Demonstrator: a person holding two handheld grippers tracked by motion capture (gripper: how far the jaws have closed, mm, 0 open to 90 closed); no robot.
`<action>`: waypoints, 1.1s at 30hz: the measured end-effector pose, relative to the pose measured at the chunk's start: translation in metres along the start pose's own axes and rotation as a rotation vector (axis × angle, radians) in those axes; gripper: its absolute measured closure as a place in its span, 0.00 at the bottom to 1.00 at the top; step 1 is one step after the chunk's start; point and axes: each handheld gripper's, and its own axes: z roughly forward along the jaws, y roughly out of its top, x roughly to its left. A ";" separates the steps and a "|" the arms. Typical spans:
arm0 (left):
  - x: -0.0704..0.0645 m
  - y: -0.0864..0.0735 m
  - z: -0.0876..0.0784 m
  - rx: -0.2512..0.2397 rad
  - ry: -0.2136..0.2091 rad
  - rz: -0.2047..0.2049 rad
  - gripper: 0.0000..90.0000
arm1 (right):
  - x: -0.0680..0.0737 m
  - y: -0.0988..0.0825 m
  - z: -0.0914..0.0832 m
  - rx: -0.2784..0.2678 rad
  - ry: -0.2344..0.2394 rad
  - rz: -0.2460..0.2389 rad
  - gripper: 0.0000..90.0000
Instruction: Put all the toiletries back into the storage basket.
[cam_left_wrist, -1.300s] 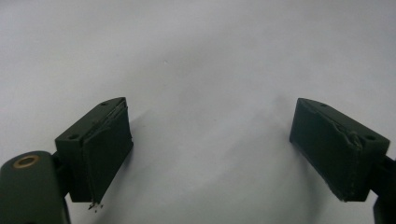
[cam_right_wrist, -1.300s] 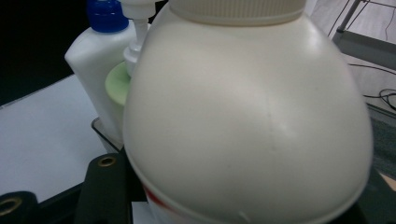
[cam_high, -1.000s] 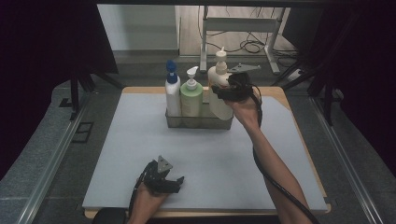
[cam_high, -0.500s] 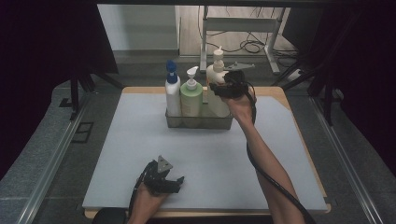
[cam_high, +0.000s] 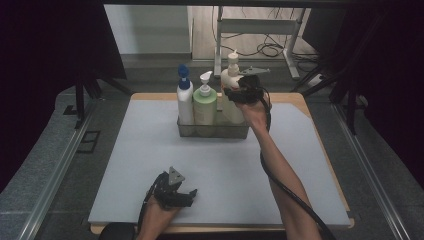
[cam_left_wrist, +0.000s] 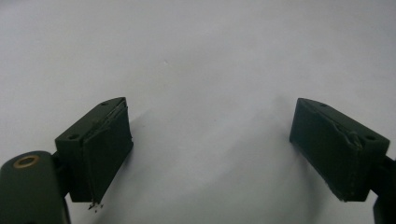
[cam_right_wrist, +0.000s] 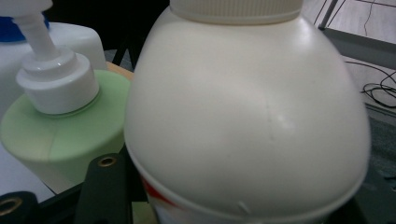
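Right gripper (cam_high: 239, 91) is closed around the shoulder of the cream bottle (cam_high: 231, 95), which stands upright at the right end of a clear rectangular caddy (cam_high: 212, 131) just above the centre of the high view. That caddy holds three pump bottles in a row: a white bottle with a blue pump (cam_high: 184, 97) at the left, a pale green bottle (cam_high: 205, 105) in the middle, and the cream one at the right, each just beside its neighbour. The caddy sits on a grey mat (cam_high: 150, 165) that covers the wooden counter (cam_high: 300, 100). In the right gripper view the cream bottle's rounded shoulder (cam_right_wrist: 247, 121) lies close against the camera, with a strip of red label at its lower edge; the dark jaws rise at either side of its base, and the green bottle's (cam_right_wrist: 60, 135) white pump collar appears at the left, detail too small to read from above. Left gripper (cam_high: 172, 190) rests low in the high view, near the bottom edge of the mat and well apart from the caddy. The left gripper view shows its two jaws spread wide over bare mat (cam_left_wrist: 196, 70), nothing between them.
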 end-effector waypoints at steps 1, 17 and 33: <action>0.000 0.000 0.000 0.000 0.000 0.000 0.14 | 0.000 0.000 0.001 0.001 -0.001 0.000 0.45; 0.000 0.000 0.000 -0.002 0.000 -0.001 0.14 | 0.004 -0.013 0.013 0.021 -0.001 0.020 0.45; 0.000 0.000 0.000 -0.002 0.000 -0.001 0.14 | 0.005 -0.027 0.012 0.044 0.007 0.047 0.45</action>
